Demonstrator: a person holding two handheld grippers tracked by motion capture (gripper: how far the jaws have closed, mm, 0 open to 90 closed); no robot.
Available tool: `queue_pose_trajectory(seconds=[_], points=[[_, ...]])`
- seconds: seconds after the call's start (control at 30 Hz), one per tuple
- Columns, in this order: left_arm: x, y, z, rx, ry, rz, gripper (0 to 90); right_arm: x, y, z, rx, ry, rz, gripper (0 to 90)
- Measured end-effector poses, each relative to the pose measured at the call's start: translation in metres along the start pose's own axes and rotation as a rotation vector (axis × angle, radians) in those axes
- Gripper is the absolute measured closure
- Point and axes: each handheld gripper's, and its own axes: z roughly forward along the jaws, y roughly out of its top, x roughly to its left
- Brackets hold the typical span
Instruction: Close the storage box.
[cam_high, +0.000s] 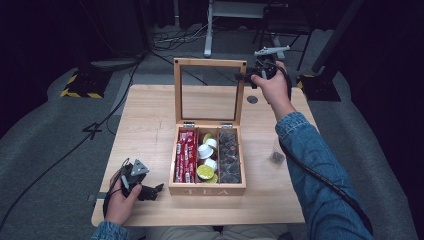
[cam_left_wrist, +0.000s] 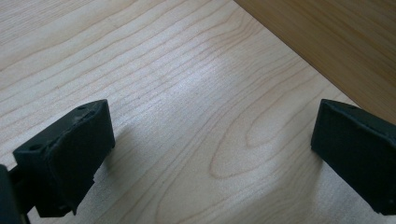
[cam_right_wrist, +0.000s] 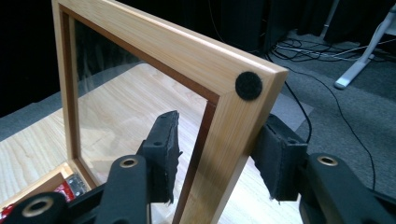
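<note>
Lid (cam_high: 209, 62) stands upright, long axis along the desk's (cam_high: 145, 130) far edge. Right gripper (cam_right_wrist: 217, 154) fingers straddle its right stile, not yet clamped. Left gripper (cam_high: 145, 187) fingers spread, empty, near-left corner.

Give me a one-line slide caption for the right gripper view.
The right gripper straddles the side rail of the tea box's raised glass lid, one pad at each face.

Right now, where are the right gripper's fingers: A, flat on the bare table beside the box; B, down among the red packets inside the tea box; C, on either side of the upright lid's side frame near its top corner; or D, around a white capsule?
C: in the right gripper view the right gripper has one finger on each side of the lid frame, just below the corner.
</note>
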Motion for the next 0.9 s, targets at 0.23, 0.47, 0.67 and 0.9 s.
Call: queue_pose_trajectory(seconds=[0.23,0.47,0.67,0.9], points=[[0.001,0.0,0.0,0.005,-0.003,0.001,0.0,0.0,0.005,-0.001,-0.004,-0.018,-0.002,57.8],[0.001,0.001,0.0,0.005,-0.001,0.002,0.0,0.001,0.005,-0.005,-0.006,-0.013,-0.001,60.2],[0.001,0.001,0.0,0.003,0.001,0.003,0.0,0.004,0.005,-0.012,-0.009,0.005,-0.003,62.1],[0.001,0.001,0.0,0.001,-0.001,-0.001,0.0,0.014,0.002,-0.028,-0.029,0.037,-0.031,62.0]])
